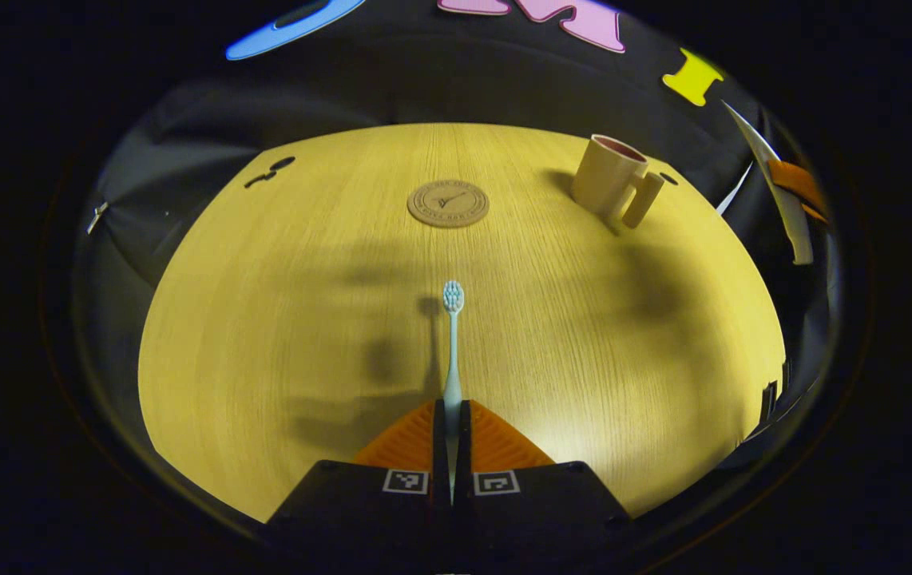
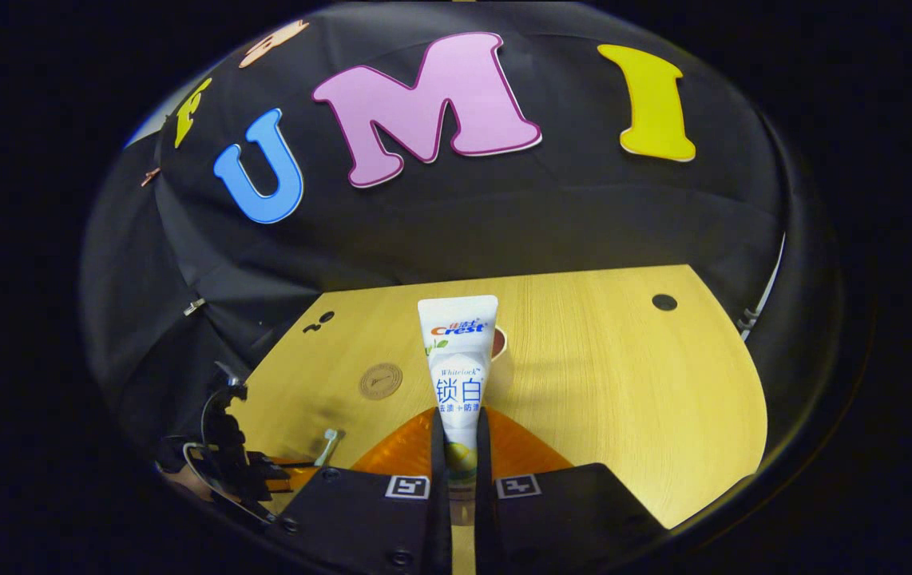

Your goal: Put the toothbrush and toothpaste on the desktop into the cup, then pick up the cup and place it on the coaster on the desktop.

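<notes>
Holding: both grippers grip something and are raised above the wooden desktop (image 1: pixel 280 335).
Left gripper (image 1: pixel 453 431): its orange fingers are clenched on the toothbrush (image 1: pixel 453 351), pinching the lower handle from both sides; the pale blue brush points straight ahead, bristle head at the far end, over the middle of the desktop.
Left gripper seen from the right gripper view: it sits low at the left edge (image 2: pixel 296 463), with the toothbrush head (image 2: pixel 330 438) poking out toward the coaster.
Coaster (image 1: pixel 448 204): a round brown disc lying flat near the desktop's far edge, bare on top.
Cup (image 1: pixel 612 180): a beige mug with a handle, right of the coaster and well apart from it, standing on the desktop.
Right gripper (image 2: pixel 461 447): its fingers are clamped on the toothpaste (image 2: pixel 458 359), a white tube held upright, flat crimped end up, hiding most of the cup behind it.
</notes>
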`<move>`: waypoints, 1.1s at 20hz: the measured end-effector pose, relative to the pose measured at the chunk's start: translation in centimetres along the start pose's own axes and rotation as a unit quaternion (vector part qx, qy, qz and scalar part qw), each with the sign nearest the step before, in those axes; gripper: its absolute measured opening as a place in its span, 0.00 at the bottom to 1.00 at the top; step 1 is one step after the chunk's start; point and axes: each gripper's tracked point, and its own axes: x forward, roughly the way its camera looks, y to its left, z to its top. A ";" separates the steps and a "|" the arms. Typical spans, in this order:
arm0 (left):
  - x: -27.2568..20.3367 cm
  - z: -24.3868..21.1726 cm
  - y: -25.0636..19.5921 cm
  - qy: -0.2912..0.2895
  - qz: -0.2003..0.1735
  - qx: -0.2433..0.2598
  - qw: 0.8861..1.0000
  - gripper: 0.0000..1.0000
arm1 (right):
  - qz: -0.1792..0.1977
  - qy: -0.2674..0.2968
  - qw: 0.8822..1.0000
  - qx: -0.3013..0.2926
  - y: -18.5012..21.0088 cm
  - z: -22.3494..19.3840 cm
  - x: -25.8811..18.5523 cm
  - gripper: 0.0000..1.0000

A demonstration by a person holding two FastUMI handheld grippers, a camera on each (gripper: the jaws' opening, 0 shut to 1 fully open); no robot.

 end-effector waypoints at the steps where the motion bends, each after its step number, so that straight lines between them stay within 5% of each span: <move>1: -0.5 0.7 -0.2 -0.018 -0.003 -0.008 1.000 0.06 | 0.004 -0.014 1.000 -0.005 0.3 1.3 0.4 0.15; 10: -5.4 6.7 -0.9 -0.149 -0.021 -0.044 0.988 0.06 | 0.015 -0.136 0.991 -0.002 2.0 10.7 5.3 0.15; 16: -8.1 9.8 -2.3 -0.199 -0.022 -0.071 0.977 0.07 | 0.027 -0.176 0.984 -0.029 1.9 11.7 11.0 0.15; 22: -9.2 13.3 -5.9 -0.244 -0.051 -0.117 0.961 0.06 | 0.030 -0.154 0.987 -0.025 0.7 8.1 17.0 0.15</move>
